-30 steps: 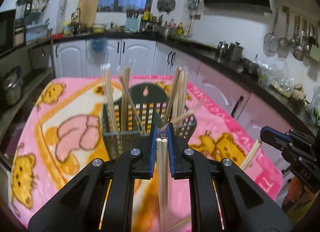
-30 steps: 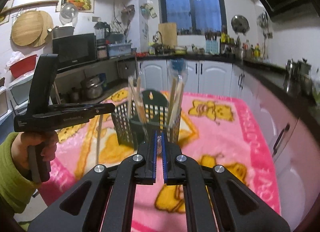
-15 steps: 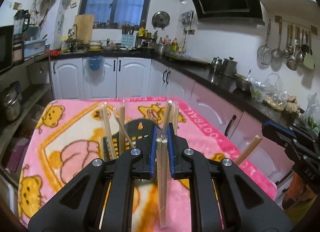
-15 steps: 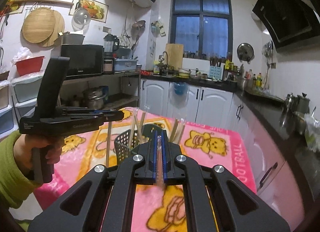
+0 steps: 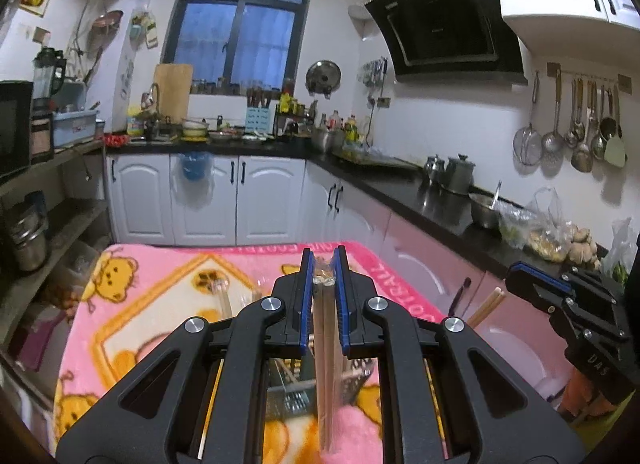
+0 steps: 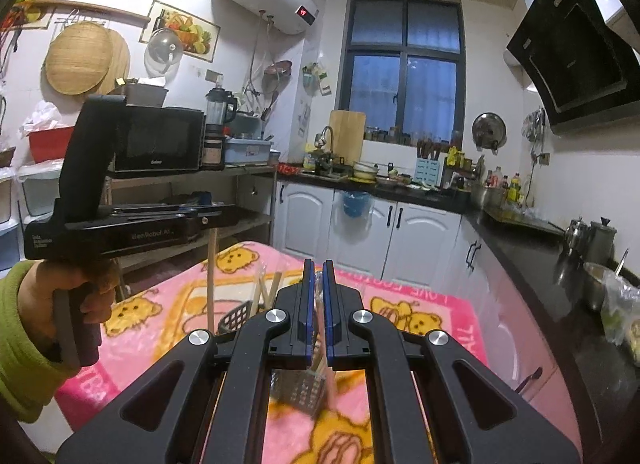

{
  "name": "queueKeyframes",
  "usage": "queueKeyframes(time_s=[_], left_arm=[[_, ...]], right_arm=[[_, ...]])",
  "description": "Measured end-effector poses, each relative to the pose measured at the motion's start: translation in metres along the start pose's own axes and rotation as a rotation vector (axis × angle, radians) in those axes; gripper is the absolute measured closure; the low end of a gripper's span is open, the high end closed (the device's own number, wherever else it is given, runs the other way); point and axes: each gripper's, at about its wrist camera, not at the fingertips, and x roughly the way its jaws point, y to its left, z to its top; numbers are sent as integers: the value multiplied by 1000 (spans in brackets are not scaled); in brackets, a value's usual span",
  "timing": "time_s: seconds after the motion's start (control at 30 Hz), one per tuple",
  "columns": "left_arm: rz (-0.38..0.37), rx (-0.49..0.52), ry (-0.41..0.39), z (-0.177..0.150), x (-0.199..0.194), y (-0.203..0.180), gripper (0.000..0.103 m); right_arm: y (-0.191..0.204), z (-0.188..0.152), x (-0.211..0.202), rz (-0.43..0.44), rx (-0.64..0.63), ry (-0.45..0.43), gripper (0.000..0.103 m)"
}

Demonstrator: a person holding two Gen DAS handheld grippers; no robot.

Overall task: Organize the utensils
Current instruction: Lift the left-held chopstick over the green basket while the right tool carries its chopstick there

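We see the left gripper (image 5: 324,264) clenched on a wrapped pair of chopsticks (image 5: 329,360), which hangs down between its blue pads over the dark mesh utensil basket (image 5: 294,398) at six o'clock on the pink teddy-bear blanket (image 5: 132,304). The blanket's border lettering appears upside down; we read "FOOTBALL". The right gripper (image 6: 316,276) grips another clear-wrapped pair (image 6: 320,328) above the same basket (image 6: 236,318), where more chopsticks (image 6: 266,290) stand. At nine o'clock in the right view the left hand (image 6: 86,296) holds its tool, marked "GenRobot.AI"; the microwave (image 6: 160,144) behind reads "Galanz". At three o'clock in the left view the right tool's body shows "UAS".
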Motion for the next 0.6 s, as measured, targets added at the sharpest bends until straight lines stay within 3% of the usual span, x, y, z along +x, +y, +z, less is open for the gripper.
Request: queueKeyframes(time_s=[0.6], left_arm=[[61, -44, -104, 39, 18, 27, 96]], right_arm=[[15, 46, 25, 12, -60, -70, 99]])
